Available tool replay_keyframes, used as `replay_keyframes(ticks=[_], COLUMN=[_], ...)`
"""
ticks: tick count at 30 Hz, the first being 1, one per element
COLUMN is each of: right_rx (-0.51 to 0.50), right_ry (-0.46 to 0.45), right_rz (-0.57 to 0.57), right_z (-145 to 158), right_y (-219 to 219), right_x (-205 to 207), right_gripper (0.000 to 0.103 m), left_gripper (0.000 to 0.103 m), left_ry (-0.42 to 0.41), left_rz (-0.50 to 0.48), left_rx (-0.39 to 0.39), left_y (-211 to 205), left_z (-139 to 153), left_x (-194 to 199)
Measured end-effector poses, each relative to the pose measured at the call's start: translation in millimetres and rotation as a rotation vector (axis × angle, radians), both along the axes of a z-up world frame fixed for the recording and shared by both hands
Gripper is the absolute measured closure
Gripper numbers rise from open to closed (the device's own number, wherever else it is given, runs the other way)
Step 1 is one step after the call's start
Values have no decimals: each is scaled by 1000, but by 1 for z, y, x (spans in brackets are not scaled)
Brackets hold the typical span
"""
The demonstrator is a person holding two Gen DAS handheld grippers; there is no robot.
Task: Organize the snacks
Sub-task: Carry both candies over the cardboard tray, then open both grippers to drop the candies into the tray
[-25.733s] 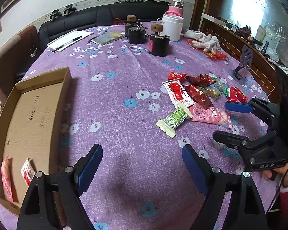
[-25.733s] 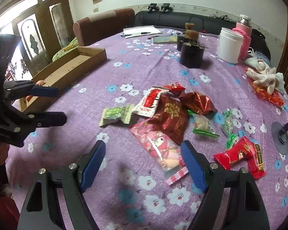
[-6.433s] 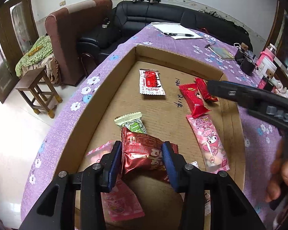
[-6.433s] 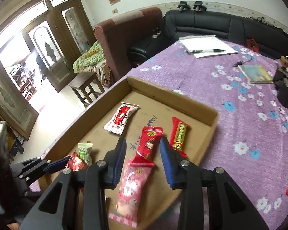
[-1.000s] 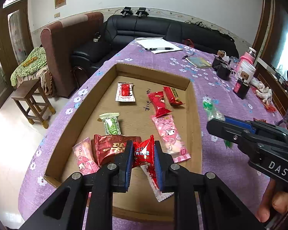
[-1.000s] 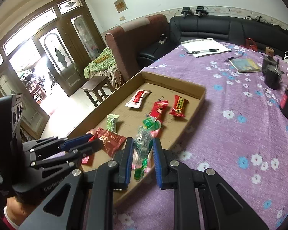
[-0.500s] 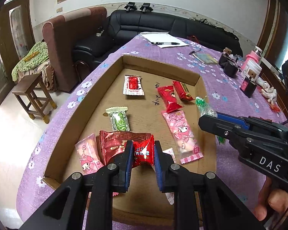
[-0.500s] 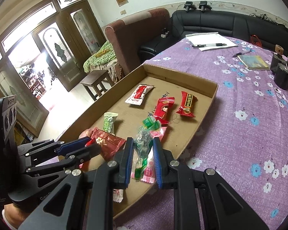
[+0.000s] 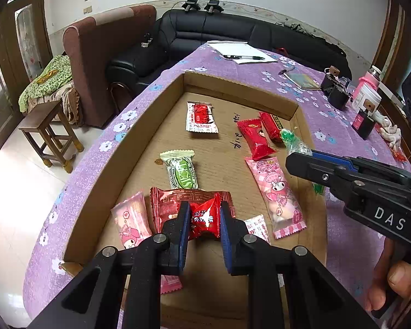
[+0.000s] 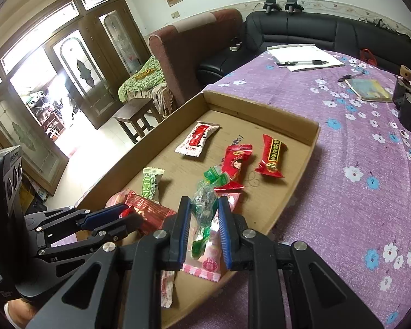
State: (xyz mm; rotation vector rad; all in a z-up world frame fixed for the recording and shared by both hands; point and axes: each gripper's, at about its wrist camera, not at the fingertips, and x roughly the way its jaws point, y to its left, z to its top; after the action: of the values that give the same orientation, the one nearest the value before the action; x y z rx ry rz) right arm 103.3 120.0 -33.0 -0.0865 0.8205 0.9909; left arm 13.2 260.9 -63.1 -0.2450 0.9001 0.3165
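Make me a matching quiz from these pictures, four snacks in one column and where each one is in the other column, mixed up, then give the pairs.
Things
1. small red candy
2. clear and green wrapped candy
3. green and white snack
4. white and red sachet

Places
A. lying in the cardboard tray, nearest its far wall
B. pinched in the left gripper
C. lying in the tray, beyond the big red packet
D. pinched in the right gripper

Pairs: 1-B, 2-D, 3-C, 4-A

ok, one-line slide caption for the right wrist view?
Right claw clamps a clear green-ended candy pack above the cardboard tray of sorted snacks.
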Motion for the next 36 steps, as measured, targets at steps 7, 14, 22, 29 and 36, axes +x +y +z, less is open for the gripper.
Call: replay_keyframes(ticks=[7, 14, 22, 29, 36], right_rx=[-11, -26, -83, -103, -72], right_ry=[-3, 1, -27, -23, -26], right_rz=[16, 29, 51, 40, 15], right_z=[-2, -5, -11, -19, -10], right_y=[11, 29, 58, 64, 53], right_x=[-1, 4, 5, 9, 12], right_gripper=[84, 84, 83, 83, 65], left_gripper=[82, 82, 82, 82, 81], left_ry=[-2, -7, -12, -9, -4], left_rz=[5, 20, 25, 27, 9], left_rx=[7, 9, 8, 6, 1], left_y=[3, 10, 14, 17, 11], left_z=[1, 2, 3, 4, 3], left_x=[0, -4, -6, -6, -2])
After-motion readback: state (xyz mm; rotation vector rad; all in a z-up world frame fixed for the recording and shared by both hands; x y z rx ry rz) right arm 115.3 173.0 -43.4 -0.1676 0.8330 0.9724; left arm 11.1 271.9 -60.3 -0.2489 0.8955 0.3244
